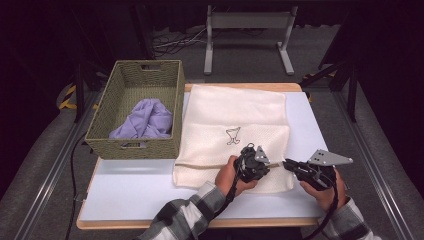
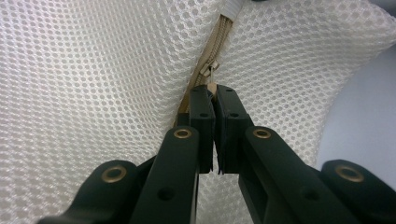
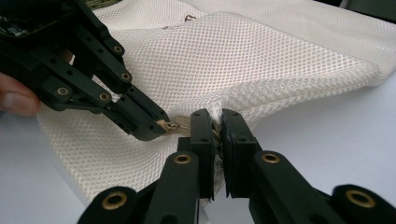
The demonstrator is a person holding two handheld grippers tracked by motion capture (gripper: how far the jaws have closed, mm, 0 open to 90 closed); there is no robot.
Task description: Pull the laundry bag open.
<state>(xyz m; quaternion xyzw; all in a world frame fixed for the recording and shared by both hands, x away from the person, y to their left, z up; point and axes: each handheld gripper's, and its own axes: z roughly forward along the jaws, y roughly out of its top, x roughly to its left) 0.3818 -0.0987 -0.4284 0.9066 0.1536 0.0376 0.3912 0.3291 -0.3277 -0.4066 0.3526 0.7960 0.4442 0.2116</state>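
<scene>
A cream mesh laundry bag (image 1: pixel 235 115) with a small dark logo lies flat on the table. Its beige zipper (image 2: pixel 219 42) runs along the near edge. My left gripper (image 1: pixel 272 163) is shut on the zipper pull (image 2: pixel 212 87); from the right gripper view its jaws come in from the left (image 3: pixel 161 126) with the tab pinched between them. Just to the right of it, my right gripper (image 1: pixel 286 163) is shut on the bag's edge (image 3: pixel 215 127) at the zipper. The two grippers' tips are nearly touching. The mesh (image 3: pixel 233 60) bunches up slightly between them.
An olive woven basket (image 1: pixel 135 145) stands at the left of the pale table (image 1: pixel 135 190) with a lilac cloth (image 1: pixel 145 120) in it. A grey metal stand (image 1: pixel 247 22) is on the floor beyond the table. Bare tabletop lies near the front left.
</scene>
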